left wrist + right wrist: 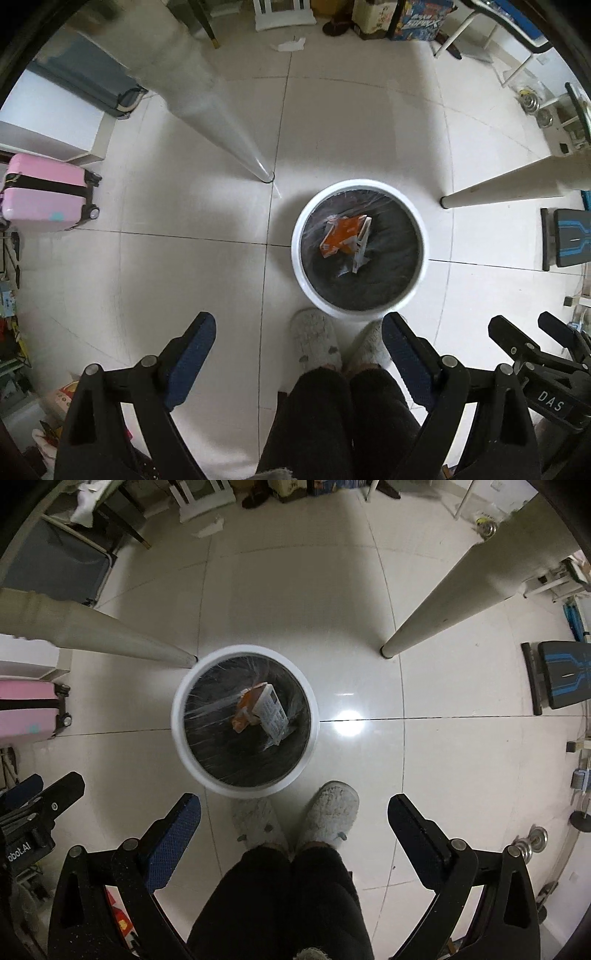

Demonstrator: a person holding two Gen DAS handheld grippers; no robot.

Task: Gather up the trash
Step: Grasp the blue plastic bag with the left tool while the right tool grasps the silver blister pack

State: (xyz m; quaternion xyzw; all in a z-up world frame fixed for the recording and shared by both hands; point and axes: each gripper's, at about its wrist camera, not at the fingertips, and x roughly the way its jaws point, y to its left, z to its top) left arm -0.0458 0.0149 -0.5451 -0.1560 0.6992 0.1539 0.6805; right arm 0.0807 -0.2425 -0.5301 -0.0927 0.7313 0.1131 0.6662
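Both point straight down over the white bin (301,258): left gripper (299,354) released, empty; right gripper (294,830) likewise. Only the right view shows the white packet's (272,710) printed face.

One bin (360,312), two slippers (314,341), one suitcase (44,192)

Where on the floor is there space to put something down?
Bare tiles lie between the pink suitcase and the white bin, and past the bin toward the crumpled paper. It is crowded by the slippers and along the cluttered far wall.
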